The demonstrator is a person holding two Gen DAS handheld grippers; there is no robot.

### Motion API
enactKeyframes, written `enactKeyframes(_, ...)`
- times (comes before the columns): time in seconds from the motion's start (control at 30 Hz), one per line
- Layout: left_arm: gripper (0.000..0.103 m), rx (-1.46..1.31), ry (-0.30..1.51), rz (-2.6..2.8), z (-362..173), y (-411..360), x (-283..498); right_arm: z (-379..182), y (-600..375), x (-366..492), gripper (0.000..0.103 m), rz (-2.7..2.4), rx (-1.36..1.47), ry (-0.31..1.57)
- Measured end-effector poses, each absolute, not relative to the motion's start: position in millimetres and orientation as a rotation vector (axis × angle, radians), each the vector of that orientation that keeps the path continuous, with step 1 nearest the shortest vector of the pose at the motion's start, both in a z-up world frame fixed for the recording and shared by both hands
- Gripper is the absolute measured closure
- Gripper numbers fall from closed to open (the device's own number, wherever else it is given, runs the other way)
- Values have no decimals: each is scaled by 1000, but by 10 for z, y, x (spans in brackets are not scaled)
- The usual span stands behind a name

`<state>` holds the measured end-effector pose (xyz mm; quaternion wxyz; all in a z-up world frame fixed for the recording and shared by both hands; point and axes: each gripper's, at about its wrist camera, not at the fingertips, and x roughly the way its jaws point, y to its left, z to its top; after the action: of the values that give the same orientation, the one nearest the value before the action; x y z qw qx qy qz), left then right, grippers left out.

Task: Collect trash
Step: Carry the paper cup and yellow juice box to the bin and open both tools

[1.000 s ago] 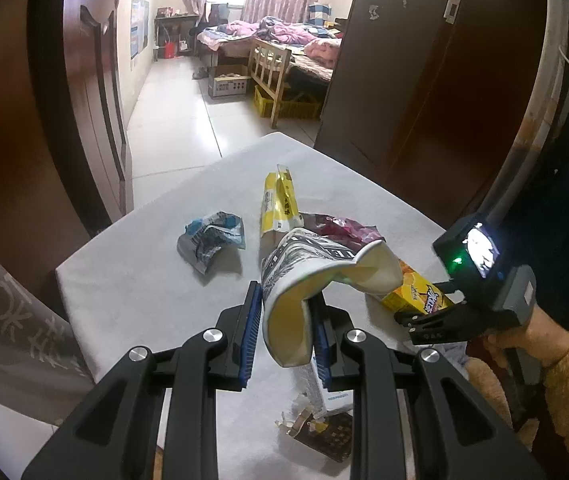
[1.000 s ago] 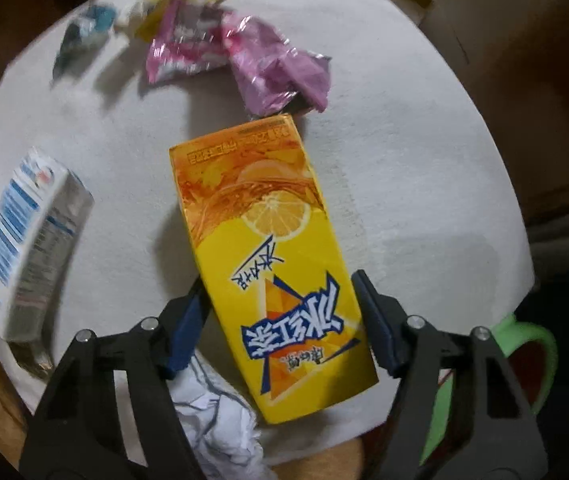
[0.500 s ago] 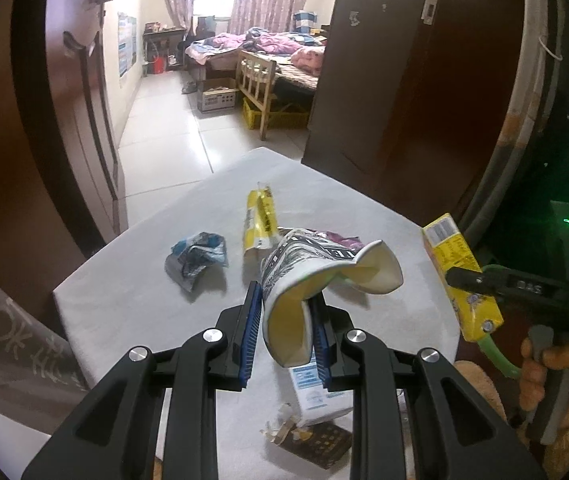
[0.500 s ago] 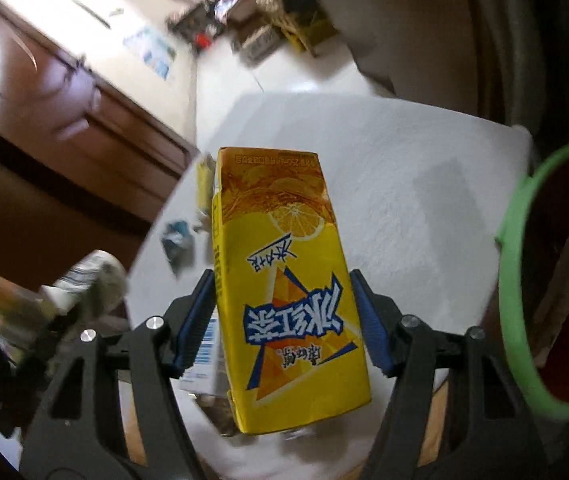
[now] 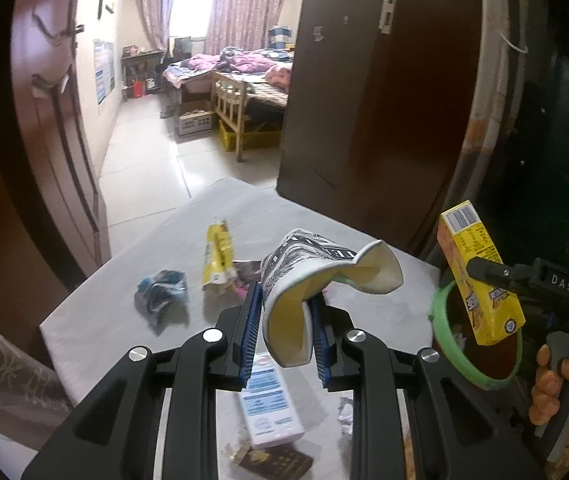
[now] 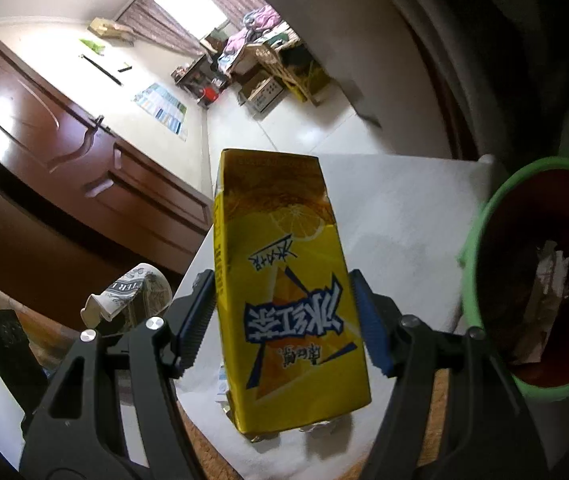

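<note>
Right wrist view: green-rimmed bin (image 6: 480,240) at the right edge, dark red inside, with crumpled white paper (image 6: 550,276) lying against its inner wall. Between the right tongs (image 6: 284,326), clamped by both blue pads, a yellow juice carton (image 6: 284,280), upright, lifted off the worktop (image 6: 396,208), printed with a lemon slice and large blue Chinese characters, read upside down from here. Left wrist view: same carton (image 5: 478,280) hanging over the bin's rim (image 5: 440,320), barcode on its top face, "DAS" in white on the right tongs' (image 5: 480,268) body. Left tongs (image 5: 284,324) closed narrow on a squashed paper cup (image 5: 316,272), black-and-white patterned outside, pale yellow inside, held above the worktop (image 5: 244,208). Below, lying flat on the cloth: white-and-blue carton (image 5: 270,404), small print unreadable; yellow wrapper (image 5: 217,256); crumpled blue-grey wrapper (image 5: 160,292); dark brown packet (image 5: 276,460) at the near edge.
</note>
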<state>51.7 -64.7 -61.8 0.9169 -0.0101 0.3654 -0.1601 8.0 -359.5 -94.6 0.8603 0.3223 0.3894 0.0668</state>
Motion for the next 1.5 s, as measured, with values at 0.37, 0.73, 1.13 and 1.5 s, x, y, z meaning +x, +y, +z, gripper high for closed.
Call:
enactKeyframes(0.37, 81, 12, 776, -440, -649, -1199, 517, -960, -4044, -58, 39, 37, 756, 778)
enactKeyframes(0.73, 81, 0, 829, -562, -781, -1763, 550, -1022, -4455, -227, 39, -41, 808, 746)
enactKeyframes(1.13, 81, 44, 869, -742, -969, -2675, 531, -1143, -4975, -507, 41, -171, 875, 712)
enactKeyframes(1.5, 36, 54, 850, -831, -958, -3086, 530, -1070, -5189, -684, 40, -349, 787, 711)
